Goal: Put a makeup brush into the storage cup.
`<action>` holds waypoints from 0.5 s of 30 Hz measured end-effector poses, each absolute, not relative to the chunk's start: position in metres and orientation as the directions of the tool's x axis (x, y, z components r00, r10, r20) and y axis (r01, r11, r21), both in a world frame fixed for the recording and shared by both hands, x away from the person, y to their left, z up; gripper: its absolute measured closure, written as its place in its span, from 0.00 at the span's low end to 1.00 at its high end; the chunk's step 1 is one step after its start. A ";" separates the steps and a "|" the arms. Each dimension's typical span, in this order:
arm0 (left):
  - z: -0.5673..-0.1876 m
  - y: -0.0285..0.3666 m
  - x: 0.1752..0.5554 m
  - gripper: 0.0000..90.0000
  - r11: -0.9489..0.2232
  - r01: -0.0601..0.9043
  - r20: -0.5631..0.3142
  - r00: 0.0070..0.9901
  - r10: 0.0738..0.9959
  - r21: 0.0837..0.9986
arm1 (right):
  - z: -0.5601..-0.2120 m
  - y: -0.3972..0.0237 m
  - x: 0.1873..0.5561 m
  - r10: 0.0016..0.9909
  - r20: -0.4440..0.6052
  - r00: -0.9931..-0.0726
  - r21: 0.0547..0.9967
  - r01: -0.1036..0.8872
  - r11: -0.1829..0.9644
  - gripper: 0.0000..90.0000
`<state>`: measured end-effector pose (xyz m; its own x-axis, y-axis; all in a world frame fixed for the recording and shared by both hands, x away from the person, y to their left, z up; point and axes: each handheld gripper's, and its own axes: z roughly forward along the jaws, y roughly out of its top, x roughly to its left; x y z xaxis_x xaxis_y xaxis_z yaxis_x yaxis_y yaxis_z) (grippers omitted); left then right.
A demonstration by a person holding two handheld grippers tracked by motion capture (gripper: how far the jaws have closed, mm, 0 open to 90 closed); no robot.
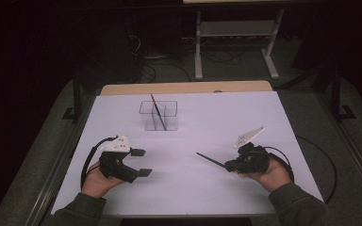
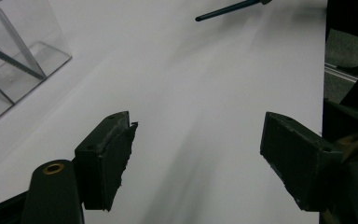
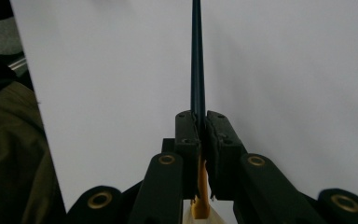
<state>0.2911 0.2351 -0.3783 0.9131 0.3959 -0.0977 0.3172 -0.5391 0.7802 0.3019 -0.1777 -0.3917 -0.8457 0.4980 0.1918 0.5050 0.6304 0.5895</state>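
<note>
A clear box [image 1: 159, 115] with two compartments stands on the white sheet [image 1: 217, 117] at the back centre. One thin dark stick [image 1: 157, 112] leans inside it. My right gripper [image 1: 228, 166] at the front right is shut on a second thin dark stick [image 1: 210, 160], which points left and slightly away, above the sheet. In the right gripper view the stick [image 3: 197, 56] runs straight out from between the closed jaws of the gripper [image 3: 203, 126], and its yellow end shows behind them. My left gripper [image 1: 141, 162] at the front left is open and holds nothing. In the left gripper view its jaws [image 2: 200, 140] stand wide apart over bare sheet, with the box [image 2: 14, 60] at upper left.
The table's wooden back edge [image 1: 184, 87] lies beyond the sheet. A grey metal stand [image 1: 235, 37] and cables are on the dark floor behind. A person's sleeve [image 3: 9, 154] fills the left side of the right gripper view.
</note>
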 end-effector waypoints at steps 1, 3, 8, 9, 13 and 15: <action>-0.377 0.234 0.291 0.27 -0.541 0.316 -0.097 0.914 0.394 0.779 | -0.389 -0.178 0.303 0.493 0.194 -0.848 0.596 0.501 0.628 0.92; -0.374 0.233 0.290 0.27 -0.538 0.308 -0.095 0.917 0.387 0.785 | -0.382 -0.178 0.305 0.479 0.196 -0.855 0.606 0.490 0.627 0.92; -0.367 0.229 0.291 0.28 -0.542 0.288 -0.087 0.927 0.366 0.790 | -0.371 -0.174 0.312 0.436 0.200 -0.877 0.619 0.458 0.638 0.92; -0.366 0.228 0.291 0.28 -0.539 0.278 -0.085 0.931 0.355 0.795 | -0.369 -0.173 0.313 0.426 0.201 -0.882 0.617 0.452 0.644 0.92; -0.362 0.225 0.293 0.30 -0.538 0.281 -0.097 0.934 0.345 0.795 | -0.362 -0.164 0.319 0.373 0.168 -0.912 0.617 0.392 0.682 0.92; -0.358 0.222 0.293 0.31 -0.547 0.276 -0.092 0.936 0.338 0.791 | -0.358 -0.159 0.321 0.353 0.158 -0.922 0.619 0.371 0.692 0.92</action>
